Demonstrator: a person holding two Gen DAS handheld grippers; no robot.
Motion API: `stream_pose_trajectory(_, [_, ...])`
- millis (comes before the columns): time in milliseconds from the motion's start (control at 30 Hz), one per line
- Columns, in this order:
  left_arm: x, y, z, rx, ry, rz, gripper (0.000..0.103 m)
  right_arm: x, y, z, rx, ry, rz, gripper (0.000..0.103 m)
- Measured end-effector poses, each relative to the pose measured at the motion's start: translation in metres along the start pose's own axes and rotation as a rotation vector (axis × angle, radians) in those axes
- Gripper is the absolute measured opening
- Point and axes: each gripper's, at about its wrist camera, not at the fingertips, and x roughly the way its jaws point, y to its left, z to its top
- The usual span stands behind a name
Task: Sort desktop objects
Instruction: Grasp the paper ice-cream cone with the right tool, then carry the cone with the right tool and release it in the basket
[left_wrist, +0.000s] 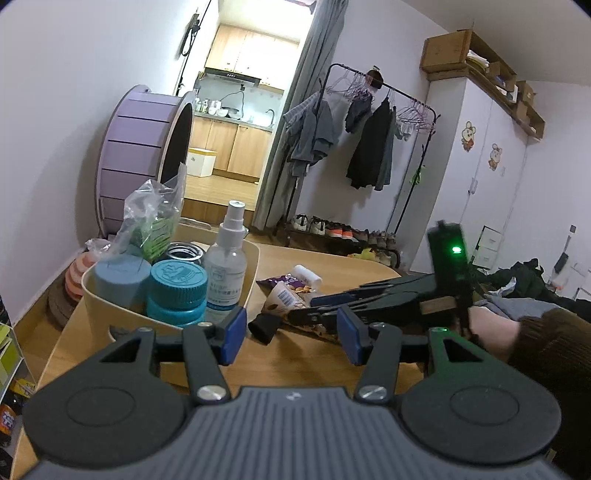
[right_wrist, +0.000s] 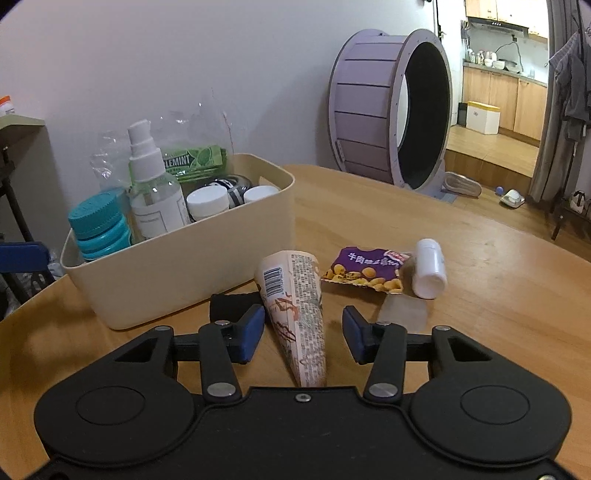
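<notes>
A cream bin (right_wrist: 207, 254) (left_wrist: 251, 273) on the wooden table holds a spray bottle (right_wrist: 153, 188) (left_wrist: 226, 266), a teal jar (right_wrist: 99, 225) (left_wrist: 177, 291), white-capped jars and a green gum pack (right_wrist: 194, 160). A cone-shaped snack wrapper (right_wrist: 295, 310) (left_wrist: 282, 295) lies on the table, its narrow end between the spread fingers of my right gripper (right_wrist: 303, 334), which is open around it without touching. Beside the cone lie a purple snack packet (right_wrist: 364, 269), a white bottle (right_wrist: 428, 267) (left_wrist: 306, 275) and a black object (right_wrist: 231, 304) (left_wrist: 264, 325). My left gripper (left_wrist: 291, 334) is open, empty, hovering near the bin.
The right gripper's body (left_wrist: 388, 299) and a person's hand (left_wrist: 491, 328) show in the left wrist view. A purple cat wheel (right_wrist: 388, 118) stands beyond the table. A clothes rack (left_wrist: 369, 147) and shoes stand farther back. Bare tabletop (right_wrist: 498, 295) stretches to the right.
</notes>
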Motion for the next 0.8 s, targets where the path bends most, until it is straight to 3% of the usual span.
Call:
stream_pose_trajectory(67, [-0.002, 0.001, 0.001, -0.003, -0.002, -0.006, 0.053, 0.003, 0.000, 0.000, 0.009, 0.012, 0.009, 0.046])
stream_pose_trajectory(133, [-0.004, 0.003, 0.001, -0.008, -0.007, -0.005, 0.053, 0.003, -0.001, 0.000, 0.018, 0.016, 0.023, 0.035])
stream_pose_trajectory(200, [-0.006, 0.005, 0.001, -0.014, -0.012, -0.002, 0.053, -0.002, -0.004, 0.000, 0.046, 0.014, 0.038, 0.032])
stream_pose_trajectory(533, [-0.019, 0.010, 0.006, -0.053, -0.057, -0.004, 0.053, -0.064, -0.002, 0.028, 0.079, -0.151, 0.082, 0.031])
stream_pose_trajectory(800, [-0.023, 0.014, 0.008, -0.063, -0.066, -0.007, 0.053, -0.039, 0.010, 0.070, 0.068, -0.164, 0.142, 0.031])
